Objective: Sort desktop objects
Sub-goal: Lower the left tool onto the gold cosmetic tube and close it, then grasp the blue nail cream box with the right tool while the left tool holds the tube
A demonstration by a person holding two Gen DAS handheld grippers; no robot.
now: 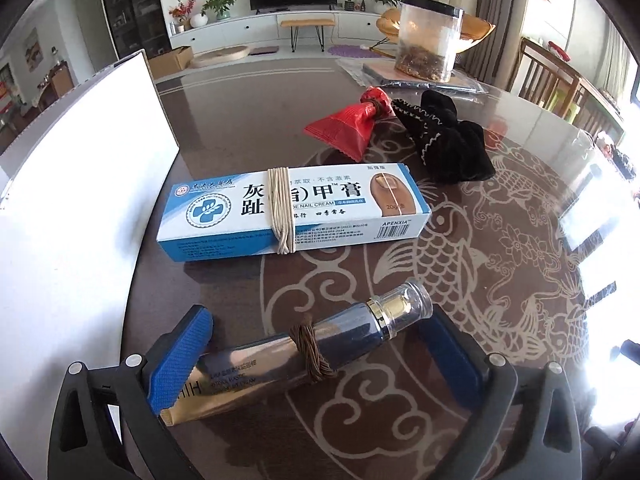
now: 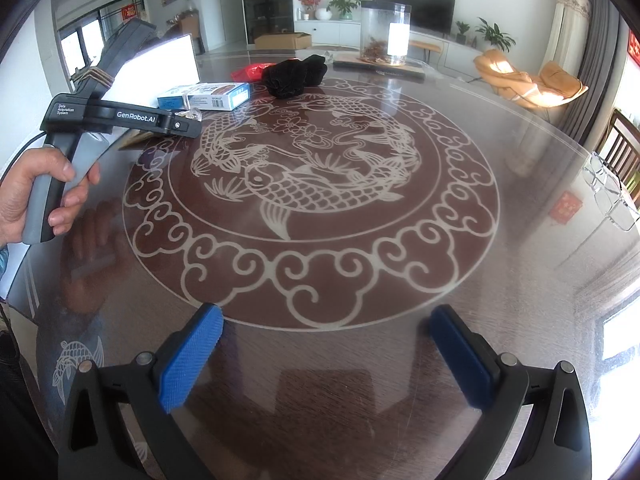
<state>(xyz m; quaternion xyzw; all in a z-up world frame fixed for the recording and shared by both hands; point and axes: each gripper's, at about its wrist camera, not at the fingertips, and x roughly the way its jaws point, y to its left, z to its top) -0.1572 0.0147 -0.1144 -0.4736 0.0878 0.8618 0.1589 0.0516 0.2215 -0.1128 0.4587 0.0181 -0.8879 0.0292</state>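
Note:
A silver-and-dark cream tube (image 1: 280, 356) with a clear cap and a brown cord around it lies on the glass table, between the blue pads of my left gripper (image 1: 316, 360), which is open around it. Beyond it lies a blue-white nail cream box (image 1: 296, 210) bound with pale string. Further back are a red pouch (image 1: 348, 124) and a black velvet cloth (image 1: 448, 140). My right gripper (image 2: 324, 356) is open over bare table, holding nothing. In the right wrist view a hand (image 2: 36, 196) holds the left gripper's handle near the box (image 2: 208, 96).
A white panel (image 1: 80, 200) stands at the table's left edge. A clear plastic jar (image 1: 428, 40) sits on a mat at the far side. Eyeglasses (image 2: 612, 192) lie at the right rim. The round table (image 2: 320, 184) carries a fish pattern; chairs stand around it.

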